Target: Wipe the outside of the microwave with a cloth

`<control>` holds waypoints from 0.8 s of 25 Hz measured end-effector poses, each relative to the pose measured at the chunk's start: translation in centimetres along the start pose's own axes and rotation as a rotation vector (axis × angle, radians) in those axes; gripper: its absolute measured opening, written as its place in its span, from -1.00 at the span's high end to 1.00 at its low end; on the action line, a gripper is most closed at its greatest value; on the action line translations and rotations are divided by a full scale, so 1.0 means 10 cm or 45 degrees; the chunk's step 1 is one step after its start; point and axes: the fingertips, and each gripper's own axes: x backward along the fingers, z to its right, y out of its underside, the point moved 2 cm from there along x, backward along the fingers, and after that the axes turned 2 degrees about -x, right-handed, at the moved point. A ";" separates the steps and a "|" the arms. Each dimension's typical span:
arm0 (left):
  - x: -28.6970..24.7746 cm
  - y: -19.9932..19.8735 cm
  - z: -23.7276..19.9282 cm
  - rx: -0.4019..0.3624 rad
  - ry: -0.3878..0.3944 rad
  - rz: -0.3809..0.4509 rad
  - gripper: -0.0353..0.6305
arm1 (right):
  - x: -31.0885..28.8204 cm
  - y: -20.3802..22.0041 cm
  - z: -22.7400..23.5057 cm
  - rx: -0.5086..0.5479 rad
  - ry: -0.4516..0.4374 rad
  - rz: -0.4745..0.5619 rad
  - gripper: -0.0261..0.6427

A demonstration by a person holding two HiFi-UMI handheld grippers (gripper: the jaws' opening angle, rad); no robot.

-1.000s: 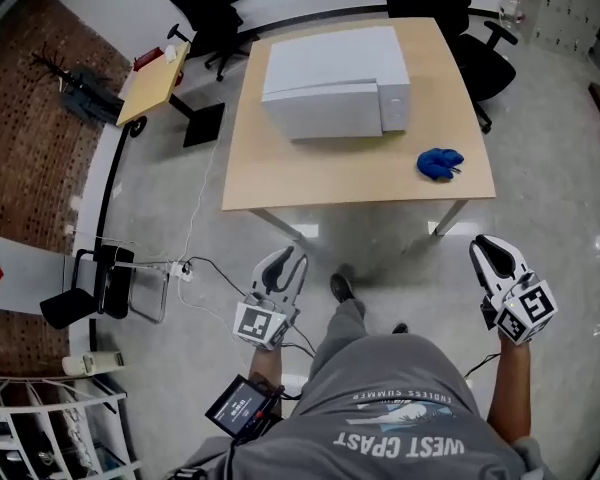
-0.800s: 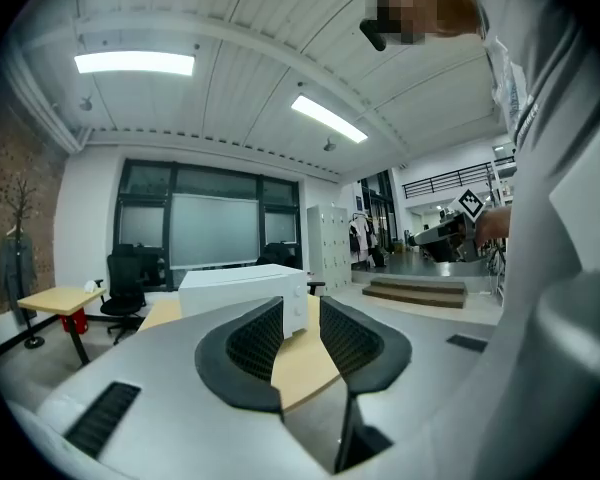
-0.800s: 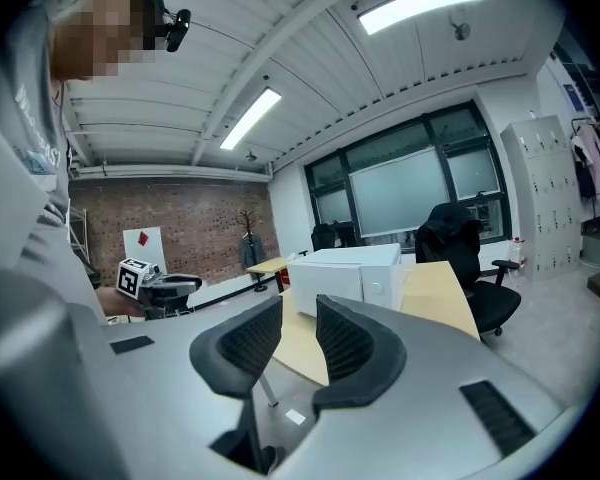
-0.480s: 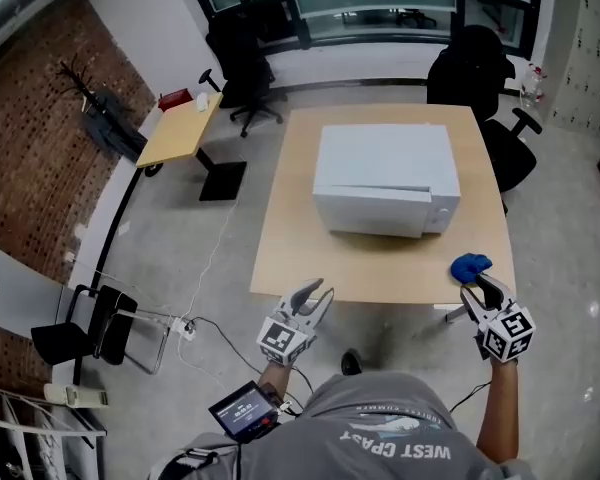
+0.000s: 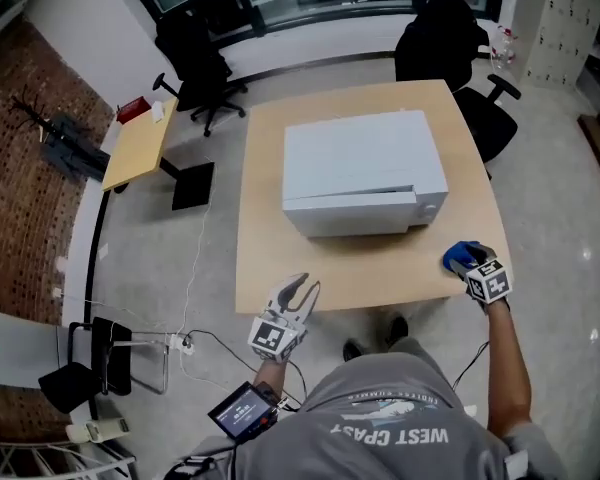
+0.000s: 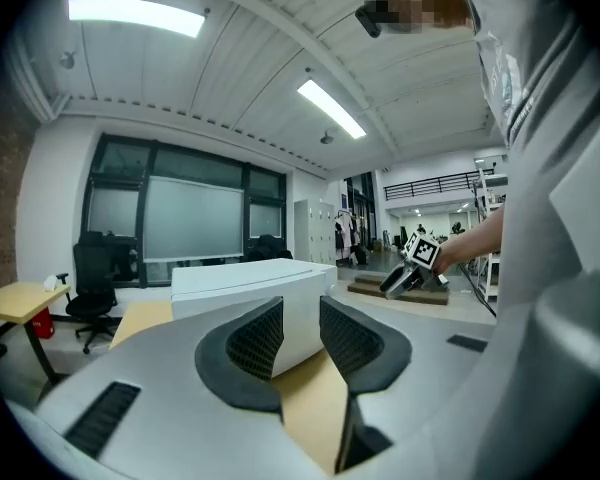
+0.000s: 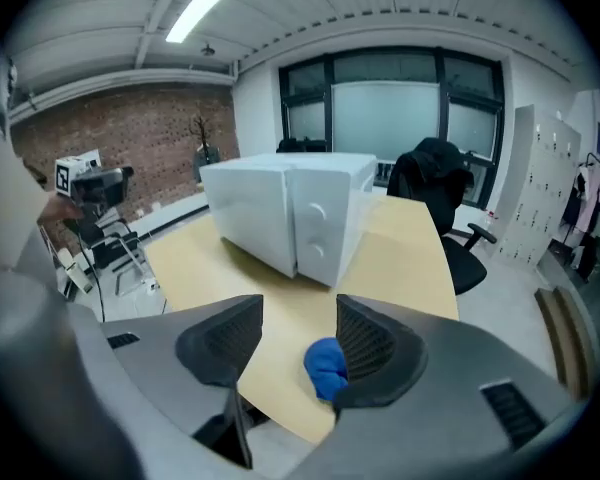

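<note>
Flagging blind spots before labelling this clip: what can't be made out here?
- Blue cloth: right gripper view, lying between the right gripper's opening jaws, partly behind one; contact unclear.
- Microwave: head view, front knobs too small; back hidden by its body.
- Cloth again: head view, partly covered by that gripper.

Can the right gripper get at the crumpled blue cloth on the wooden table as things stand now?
Probably yes. The right gripper, jaws opening and empty, is just over the crumpled blue cloth at the corner of the light wooden table; nothing blocks the way.
</note>
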 end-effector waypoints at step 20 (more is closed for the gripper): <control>-0.44 0.19 -0.35 0.046 -0.077 -0.105 0.51 | -1.00 0.40 0.07 -0.254 -0.111 -0.072 0.62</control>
